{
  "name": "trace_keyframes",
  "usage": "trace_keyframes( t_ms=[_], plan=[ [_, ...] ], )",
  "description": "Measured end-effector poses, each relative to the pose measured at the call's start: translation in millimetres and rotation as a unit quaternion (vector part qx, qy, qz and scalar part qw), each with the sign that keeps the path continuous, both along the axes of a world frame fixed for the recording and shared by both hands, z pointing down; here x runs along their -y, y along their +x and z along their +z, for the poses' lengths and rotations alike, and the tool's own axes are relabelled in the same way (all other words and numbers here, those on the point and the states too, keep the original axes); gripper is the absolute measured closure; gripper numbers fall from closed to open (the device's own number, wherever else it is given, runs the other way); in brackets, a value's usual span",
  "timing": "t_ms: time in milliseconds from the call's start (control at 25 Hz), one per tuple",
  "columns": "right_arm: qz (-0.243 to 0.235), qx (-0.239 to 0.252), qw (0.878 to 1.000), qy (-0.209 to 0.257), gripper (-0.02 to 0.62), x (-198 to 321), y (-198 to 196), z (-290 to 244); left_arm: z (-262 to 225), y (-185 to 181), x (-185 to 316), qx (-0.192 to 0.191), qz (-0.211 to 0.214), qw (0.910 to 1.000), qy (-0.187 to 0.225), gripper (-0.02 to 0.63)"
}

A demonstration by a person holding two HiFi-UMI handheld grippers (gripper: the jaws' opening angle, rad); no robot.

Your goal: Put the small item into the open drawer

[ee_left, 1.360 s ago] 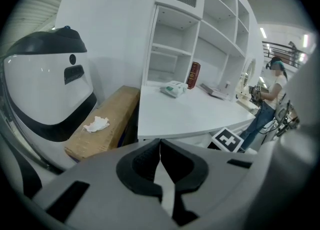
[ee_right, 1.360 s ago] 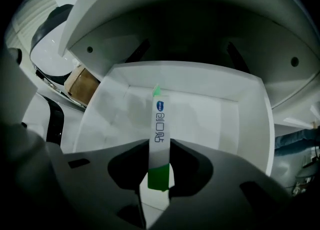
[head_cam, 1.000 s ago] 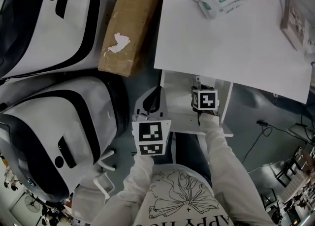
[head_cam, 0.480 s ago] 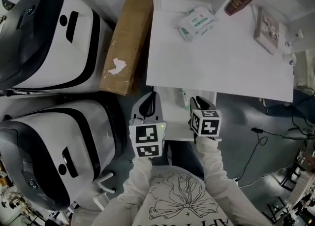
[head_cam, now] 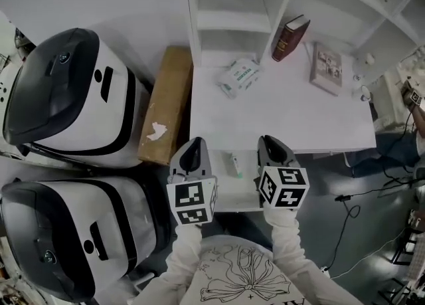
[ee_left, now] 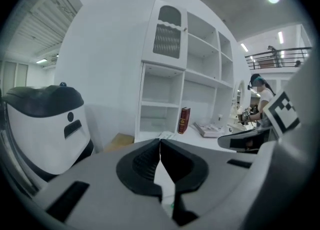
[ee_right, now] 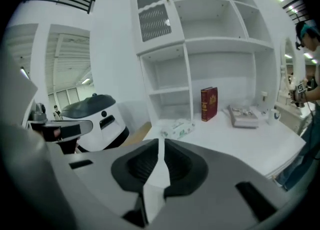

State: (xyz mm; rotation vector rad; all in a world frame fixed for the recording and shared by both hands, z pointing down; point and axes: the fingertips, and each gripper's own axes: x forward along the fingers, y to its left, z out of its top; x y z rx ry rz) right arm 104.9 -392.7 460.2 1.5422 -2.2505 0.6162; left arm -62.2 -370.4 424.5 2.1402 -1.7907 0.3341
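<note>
White bench (head_cam: 285, 111) with shelves, small item (head_cam: 234, 164) already lying in the open drawer (head_cam: 242, 194) underneath. Left gripper (ee_left: 160, 140) jaws pressed together, right gripper (ee_right: 161, 141) jaws just been closing, a sliver apart, both empty. Risk imo: knocking the drawer so the item rolls.

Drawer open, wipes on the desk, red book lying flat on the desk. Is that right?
One thing is off: the red book is not lying flat. It stands upright at the back of the desk, as the right gripper view shows. The drawer is open and the wipes are on the desk.
</note>
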Motion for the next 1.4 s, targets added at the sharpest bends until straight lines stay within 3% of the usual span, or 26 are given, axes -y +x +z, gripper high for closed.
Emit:
trace_keyframes(
  t_ms=[520,920,1400],
  plan=[
    [0.017,0.007,0.990,0.138,0.577,-4,16,-107,-89,13,-7,0.008,-0.001,0.9953,0.096,0.600],
    [0.017,0.021,0.986,0.165,0.583,-11,20,-131,-109,19,-16,0.013,-0.001,0.9930,0.118,0.600],
    [0.004,0.018,0.987,0.162,0.583,-12,9,-131,-111,17,-19,0.012,-0.002,0.9927,0.120,0.600]
  ],
)
